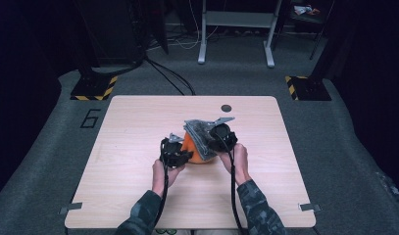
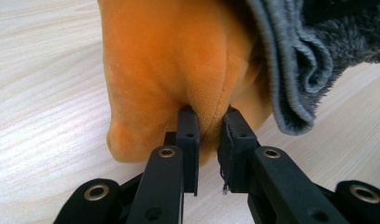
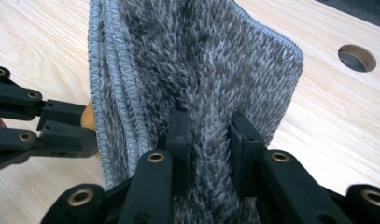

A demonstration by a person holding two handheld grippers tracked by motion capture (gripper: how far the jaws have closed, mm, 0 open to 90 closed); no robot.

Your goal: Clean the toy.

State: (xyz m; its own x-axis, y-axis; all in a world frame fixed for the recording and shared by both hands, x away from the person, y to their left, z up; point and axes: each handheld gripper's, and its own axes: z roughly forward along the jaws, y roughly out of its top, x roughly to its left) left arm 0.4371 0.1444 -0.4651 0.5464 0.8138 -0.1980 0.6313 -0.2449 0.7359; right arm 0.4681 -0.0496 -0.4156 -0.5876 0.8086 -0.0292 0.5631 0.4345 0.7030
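Observation:
An orange plush item (image 1: 191, 149) sits near the middle of the table with a folded grey fluffy cloth (image 1: 199, 133) leaning over its right side. My left gripper (image 1: 183, 155) is shut on a fold of the orange plush (image 2: 178, 60); in the left gripper view the pads (image 2: 187, 126) pinch the fabric, with the grey cloth (image 2: 295, 60) hanging at the upper right. On the grey cloth (image 3: 197, 60) my right gripper (image 3: 208, 135) is shut, its pads sunk in the pile. The left gripper (image 3: 61, 128) shows at the left of the right gripper view.
The light wooden table (image 1: 138, 122) has a round cable hole (image 1: 226, 108) near its far edge, also seen as the hole (image 3: 356, 58) in the right gripper view. Beyond the table are grey carpet, a white desk frame (image 1: 236, 29) and hazard-striped stand bases (image 1: 94, 88).

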